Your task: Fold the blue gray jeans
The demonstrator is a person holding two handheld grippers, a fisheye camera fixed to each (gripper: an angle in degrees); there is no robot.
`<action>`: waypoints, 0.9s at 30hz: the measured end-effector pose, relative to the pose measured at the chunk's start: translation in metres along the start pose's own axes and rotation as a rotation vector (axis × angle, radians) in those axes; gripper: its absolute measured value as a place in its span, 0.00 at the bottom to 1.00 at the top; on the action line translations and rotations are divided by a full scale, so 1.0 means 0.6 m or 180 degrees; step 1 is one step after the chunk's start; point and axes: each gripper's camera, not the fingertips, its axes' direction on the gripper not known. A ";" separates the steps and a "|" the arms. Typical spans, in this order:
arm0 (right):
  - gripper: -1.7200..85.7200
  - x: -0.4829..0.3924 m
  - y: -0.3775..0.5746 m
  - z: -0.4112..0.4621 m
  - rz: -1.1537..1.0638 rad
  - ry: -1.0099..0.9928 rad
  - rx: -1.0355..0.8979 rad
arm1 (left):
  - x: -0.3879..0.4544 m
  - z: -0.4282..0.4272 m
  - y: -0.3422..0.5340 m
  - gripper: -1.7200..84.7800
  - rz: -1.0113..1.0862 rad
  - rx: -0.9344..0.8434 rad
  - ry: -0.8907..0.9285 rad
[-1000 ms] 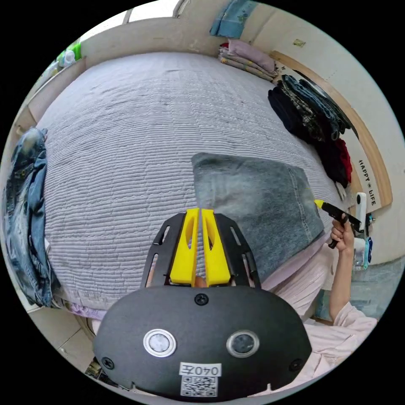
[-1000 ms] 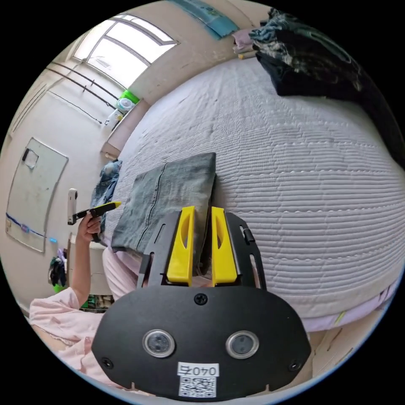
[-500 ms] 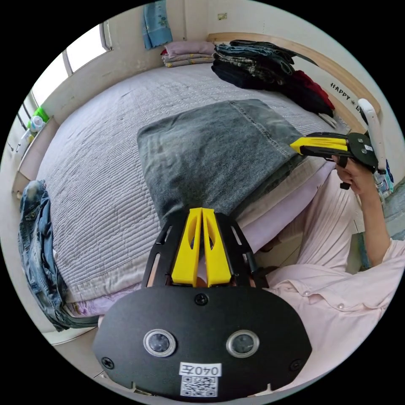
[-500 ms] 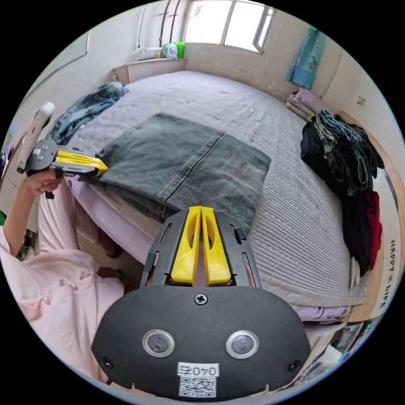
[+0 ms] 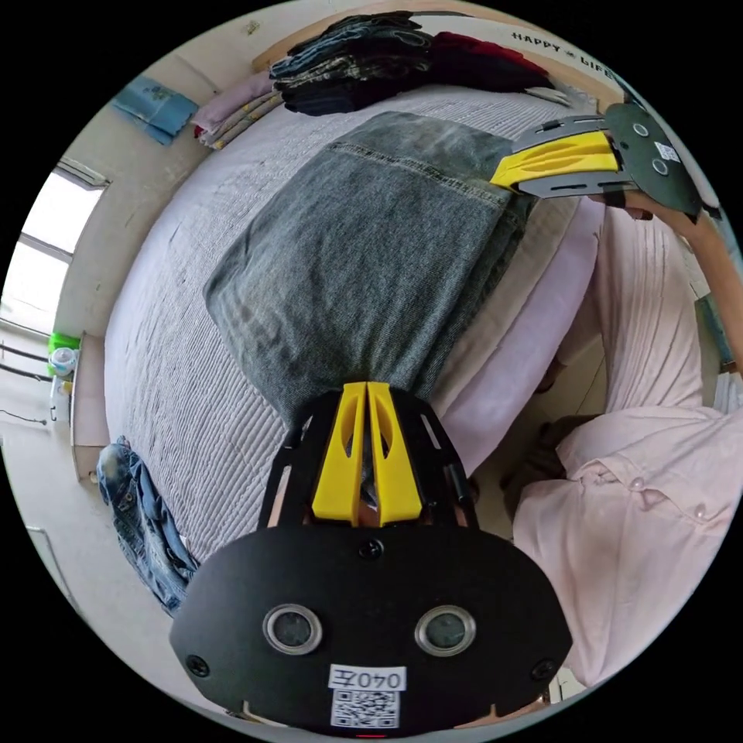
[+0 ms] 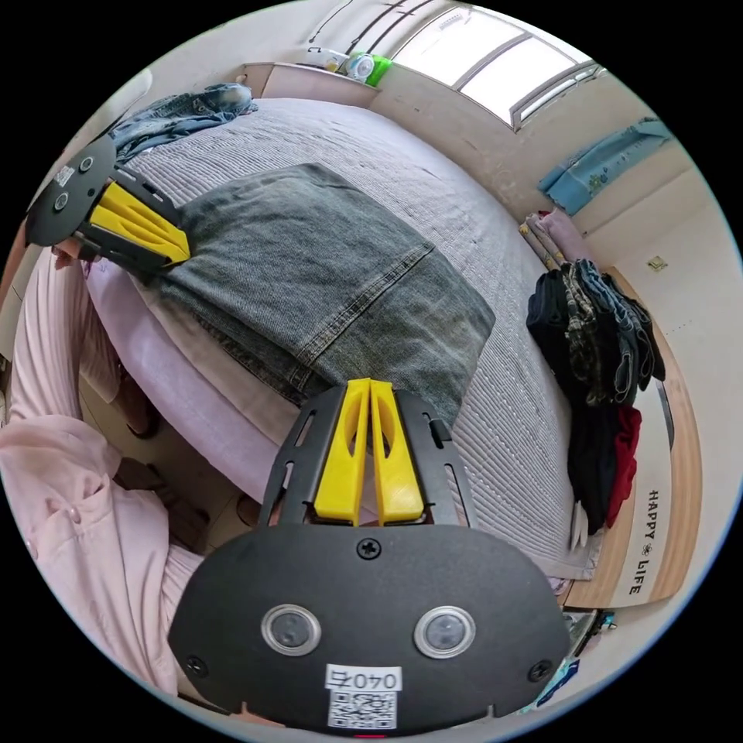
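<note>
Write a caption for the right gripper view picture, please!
Both grippers pinch the folded jeans at the bed's edge.

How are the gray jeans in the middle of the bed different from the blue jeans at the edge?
The gray jeans are folded into a flat, neat rectangle; the blue jeans lie crumpled in a heap. The gray jeans are dark gray, the blue jeans faded blue. Both tongs sit at the gray jeans' corners; none are near the blue jeans. Both lie on the bed.

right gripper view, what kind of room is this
Most likely a bedroom in a home: a wide bed with a quilted cover, folded jeans lying on it, a pile of clothes by the headboard, and a window above.
</note>
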 end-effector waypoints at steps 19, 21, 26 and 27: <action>0.01 0.133 0.105 -0.123 0.1282 -0.0673 0.0340 | -0.039 -0.076 0.130 0.01 -0.1509 0.0602 0.0292; 0.01 0.123 0.098 -0.118 0.1210 -0.0684 0.0286 | -0.026 -0.049 0.125 0.01 -0.1486 0.0450 0.0422; 0.01 0.112 0.114 -0.046 0.1244 -0.0594 -0.0200 | -0.028 -0.005 0.147 0.01 -0.1580 0.0387 0.0641; 0.01 0.117 0.117 -0.049 0.1268 -0.0650 -0.0210 | -0.038 -0.009 0.152 0.01 -0.1646 0.0360 0.0728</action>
